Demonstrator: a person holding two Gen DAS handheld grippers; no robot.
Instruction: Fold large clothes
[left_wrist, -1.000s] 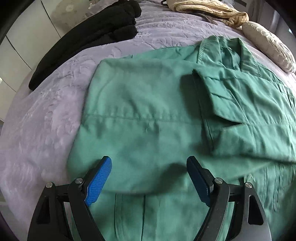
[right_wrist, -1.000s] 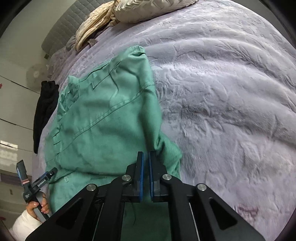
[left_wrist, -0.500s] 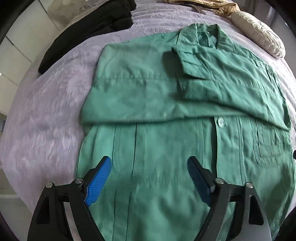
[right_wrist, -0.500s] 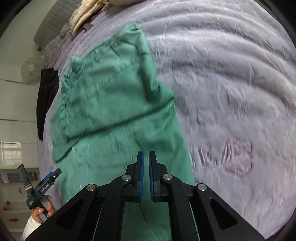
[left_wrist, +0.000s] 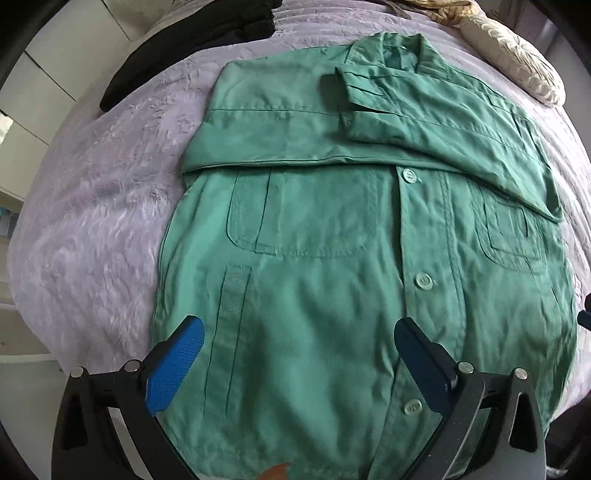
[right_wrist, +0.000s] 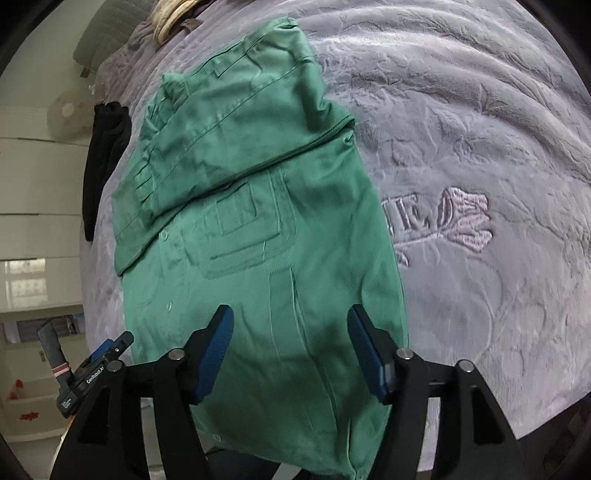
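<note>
the green shirt (left_wrist: 332, 258) lies front-up on the bed (left_wrist: 92, 221), spread across its lilac plush blanket (right_wrist: 480, 147). both sleeves are folded across the chest: the left sleeve (left_wrist: 280, 133) lies flat ahead of the left fingers, and the right sleeve (left_wrist: 443, 129) crosses over it, its cuff near the collar (left_wrist: 391, 55). below the sleeves the button placket (left_wrist: 421, 280) runs back toward the right finger of the left gripper (left_wrist: 299, 354), with a chest pocket (left_wrist: 295, 218) ahead of the gap between the fingers.

the left gripper hovers over the lower part of the shirt with its blue-padded fingers (left_wrist: 173, 365) spread wide, holding nothing. the right gripper (right_wrist: 291, 350) is likewise spread apart over the hem area, nothing between its fingers (right_wrist: 214, 354); the shirt stretches away ahead of them and the hem drapes over the bed edge beneath. the left gripper shows at the far left of the right wrist view.

a black garment (left_wrist: 192, 48) lies far ahead and to the left of the left fingers, a cream cushion (left_wrist: 517, 62) far ahead to the right. an embroidered rose (right_wrist: 465, 218) marks the blanket to the right of the right fingers.
</note>
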